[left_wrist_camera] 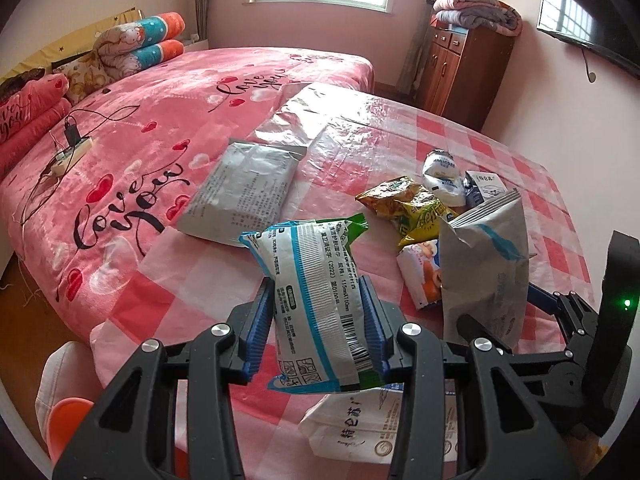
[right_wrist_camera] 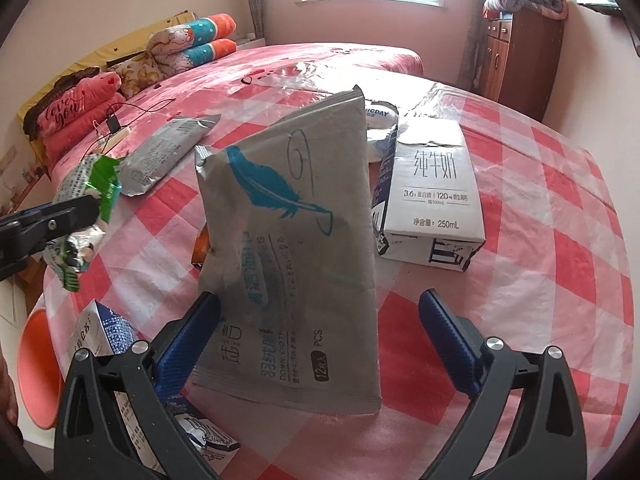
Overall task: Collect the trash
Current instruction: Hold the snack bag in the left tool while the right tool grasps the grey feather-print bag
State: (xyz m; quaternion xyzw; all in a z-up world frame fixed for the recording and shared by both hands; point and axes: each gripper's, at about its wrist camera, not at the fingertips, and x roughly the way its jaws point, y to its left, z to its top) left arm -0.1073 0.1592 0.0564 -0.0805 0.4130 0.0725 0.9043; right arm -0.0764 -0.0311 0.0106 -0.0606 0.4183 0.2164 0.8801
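My left gripper (left_wrist_camera: 316, 284) is shut on a white, blue and green wrapper (left_wrist_camera: 320, 304), held above the pink checked cloth (left_wrist_camera: 500, 152); it also shows at the left of the right wrist view, wrapper (right_wrist_camera: 100, 184). My right gripper (right_wrist_camera: 320, 300) stands open around a grey packet with a blue feather (right_wrist_camera: 296, 248). The packet stands upright and leans on the left finger (right_wrist_camera: 188, 340); the right finger is apart from it. More trash lies on the cloth: a silver packet (left_wrist_camera: 244, 196), a yellow snack bag (left_wrist_camera: 412, 208), a white milk carton (right_wrist_camera: 436, 184).
An orange bin (right_wrist_camera: 38, 372) sits at the lower left beside the cloth's edge. A small white carton (left_wrist_camera: 360, 428) lies under my left gripper. A power strip with cables (left_wrist_camera: 72, 152) rests on the pink bed. A wooden cabinet (left_wrist_camera: 464, 64) stands by the far wall.
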